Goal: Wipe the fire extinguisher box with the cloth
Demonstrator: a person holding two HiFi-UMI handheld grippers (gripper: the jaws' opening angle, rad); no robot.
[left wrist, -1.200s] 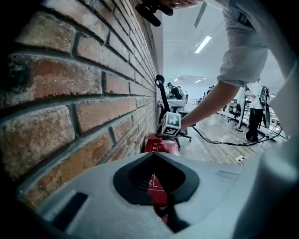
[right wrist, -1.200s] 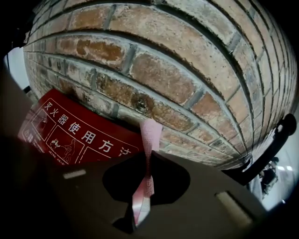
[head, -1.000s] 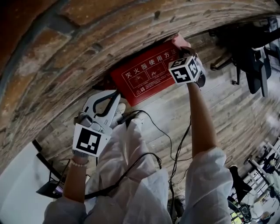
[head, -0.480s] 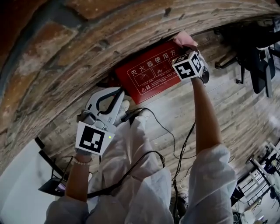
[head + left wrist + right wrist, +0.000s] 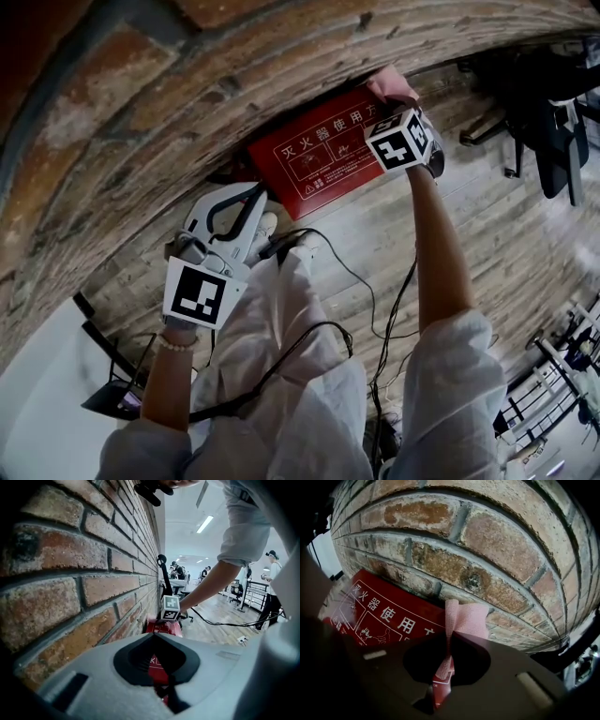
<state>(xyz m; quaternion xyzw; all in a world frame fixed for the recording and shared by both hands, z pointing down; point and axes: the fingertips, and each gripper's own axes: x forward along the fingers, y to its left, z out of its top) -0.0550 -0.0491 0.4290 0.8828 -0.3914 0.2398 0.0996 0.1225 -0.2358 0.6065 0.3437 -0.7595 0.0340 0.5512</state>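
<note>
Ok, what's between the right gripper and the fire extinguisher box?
The pink cloth: the right gripper is shut on it, its free end at a corner of the fire extinguisher box by the brick wall. See the right gripper view.

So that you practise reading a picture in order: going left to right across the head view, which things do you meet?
left gripper → red fire extinguisher box → right gripper → black chair. The pink cloth, held in the right gripper's jaws, overlaps that gripper and is left out.
</note>
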